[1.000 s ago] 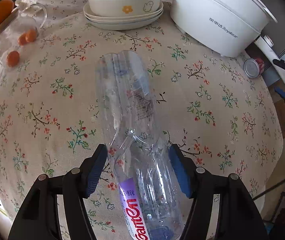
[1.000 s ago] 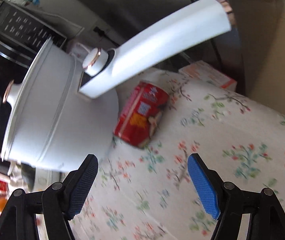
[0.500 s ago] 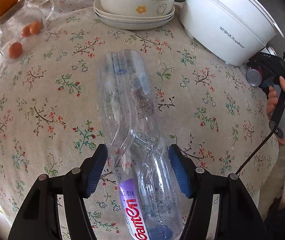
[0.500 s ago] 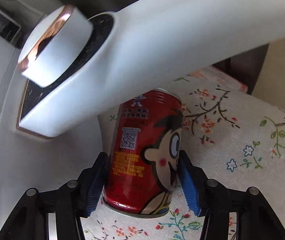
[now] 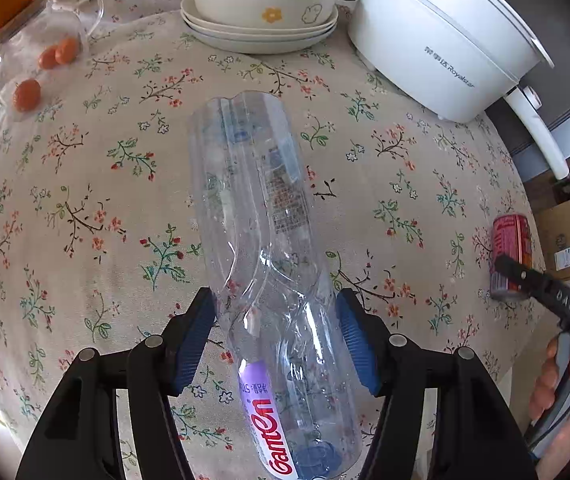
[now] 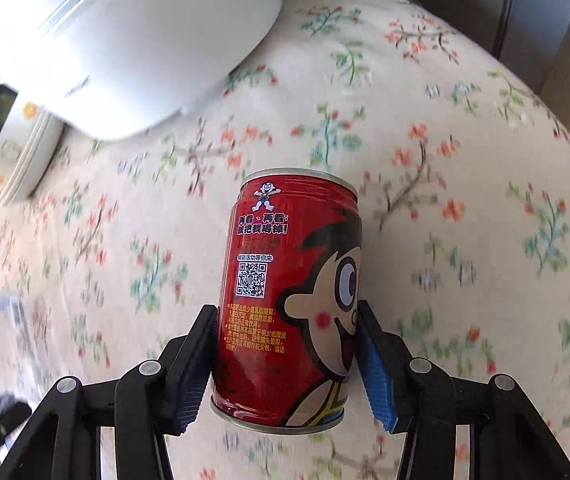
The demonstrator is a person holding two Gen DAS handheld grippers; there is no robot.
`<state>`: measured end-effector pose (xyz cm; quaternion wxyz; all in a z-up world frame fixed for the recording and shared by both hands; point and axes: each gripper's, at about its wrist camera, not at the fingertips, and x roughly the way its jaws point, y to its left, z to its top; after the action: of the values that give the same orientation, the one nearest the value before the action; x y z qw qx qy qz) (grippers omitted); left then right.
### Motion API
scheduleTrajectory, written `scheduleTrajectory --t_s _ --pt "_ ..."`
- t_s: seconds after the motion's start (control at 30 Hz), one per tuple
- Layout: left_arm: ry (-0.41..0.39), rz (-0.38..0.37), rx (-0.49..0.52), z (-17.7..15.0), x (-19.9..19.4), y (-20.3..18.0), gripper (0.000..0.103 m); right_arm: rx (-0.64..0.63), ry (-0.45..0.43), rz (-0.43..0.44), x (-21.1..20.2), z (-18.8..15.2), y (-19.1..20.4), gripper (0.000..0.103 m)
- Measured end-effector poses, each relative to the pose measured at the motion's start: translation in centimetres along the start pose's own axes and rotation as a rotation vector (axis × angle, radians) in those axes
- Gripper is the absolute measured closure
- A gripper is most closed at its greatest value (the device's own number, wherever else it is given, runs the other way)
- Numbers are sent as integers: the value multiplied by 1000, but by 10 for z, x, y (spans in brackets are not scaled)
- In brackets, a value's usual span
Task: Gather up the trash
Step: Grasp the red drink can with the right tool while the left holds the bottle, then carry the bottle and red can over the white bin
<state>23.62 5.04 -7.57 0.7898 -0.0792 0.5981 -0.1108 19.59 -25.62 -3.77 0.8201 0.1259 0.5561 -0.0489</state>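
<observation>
A clear plastic bottle (image 5: 261, 248) is held between the two blue pads (image 5: 195, 344) of the left gripper (image 5: 277, 342). The pads are pressed on the bottle's sides, and the bottle is dented in where it is squeezed. A purple and red label is seen on the part nearest the gripper. The far end of the bottle sticks out ahead of the gripper, over the flowered cloth (image 5: 85, 208) of the table.

A red can (image 6: 289, 300) is pinched between the pads (image 6: 195, 364) of the right gripper (image 6: 287, 364). A cartoon face is printed on the can. Both pads are touching the can's sides, near its lower end. The can is held up above the cloth (image 6: 465, 160), which looks blurred behind it.

In the left view, the can (image 5: 511, 254) and the right gripper (image 5: 525, 276) are seen far off to the right, near the table's edge. A hand (image 5: 569, 404) is seen holding that gripper's handle.

Ahead of the left gripper and to the right, a white pot (image 5: 445, 36) is set on the cloth. Straight ahead, a bowl (image 5: 263, 6) is stacked on plates, with something dark green in it. Ahead and to the left, a glass jar (image 5: 41, 40) is lying on its side, with small orange fruits beside it.

In the right view, the white pot (image 6: 125, 40) is seen ahead and to the left of the can.
</observation>
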Motion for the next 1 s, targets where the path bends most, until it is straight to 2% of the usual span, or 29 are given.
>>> scheduleTrajectory --t_s 0.2,0.4,0.43,0.5,0.6,0.73,0.8,0.9,1.0 --pt "-31 -6 14 -9 -13 -3 39 -42 0 102 -30 -89 4 46" --pt "-43 -76 -18 -24 -31 -2 40 -15 -41 146 -67 -136 -18 46" --pt "-54 -85 -13 -28 -36 -5 40 -6 -55 153 -67 -142 -14 46" --pt "-78 -94 11 -37 -45 -14 40 25 -98 160 -81 -159 -31 46" --pt "-104 -122 45 -51 -56 -27 40 90 -126 174 -88 -175 -53 46" --pt "-118 -128 85 -63 -57 -43 40 78 -156 153 -107 -187 -62 46" --pt "-110 -126 68 -65 -52 -45 41 85 -169 148 -113 -190 -68 46" --pt "-106 -157 67 -68 -53 -51 41 107 -171 137 -115 -192 -79 46" --pt "-135 -174 113 -77 -63 -68 41 140 -138 116 -111 -195 -91 46"
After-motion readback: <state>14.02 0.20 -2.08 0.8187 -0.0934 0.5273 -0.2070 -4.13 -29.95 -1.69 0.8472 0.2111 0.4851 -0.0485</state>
